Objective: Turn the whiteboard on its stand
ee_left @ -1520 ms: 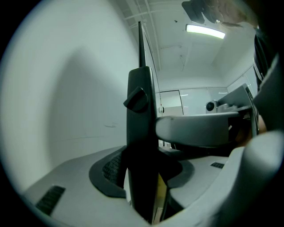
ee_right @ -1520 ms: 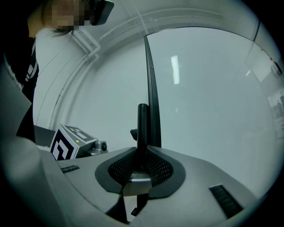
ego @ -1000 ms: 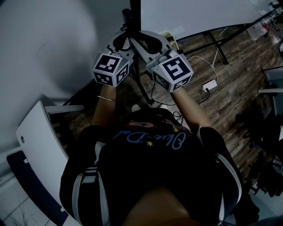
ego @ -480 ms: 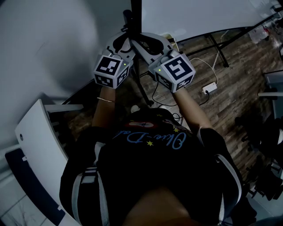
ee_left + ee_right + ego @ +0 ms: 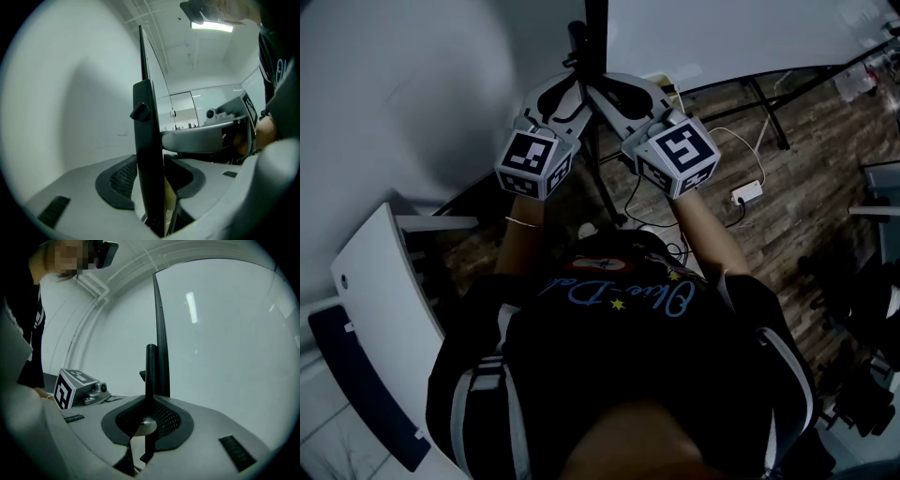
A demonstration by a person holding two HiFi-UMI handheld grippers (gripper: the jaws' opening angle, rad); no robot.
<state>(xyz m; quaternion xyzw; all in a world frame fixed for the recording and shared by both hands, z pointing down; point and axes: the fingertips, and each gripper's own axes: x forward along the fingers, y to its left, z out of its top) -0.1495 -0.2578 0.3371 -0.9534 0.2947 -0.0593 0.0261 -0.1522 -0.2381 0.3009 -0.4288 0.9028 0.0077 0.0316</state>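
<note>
Where left tool (image 5: 152,183), right tool (image 5: 148,423) clamp, whiteboard post (image 5: 596,42) stands between jaws.

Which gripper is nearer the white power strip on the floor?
Right. The right gripper clamps the whiteboard frame on the power strip's side; the left gripper, the far side.

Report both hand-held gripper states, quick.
Left hand-held gripper: closed on the whiteboard edge.
Right hand-held gripper: closed on the same whiteboard edge.
</note>
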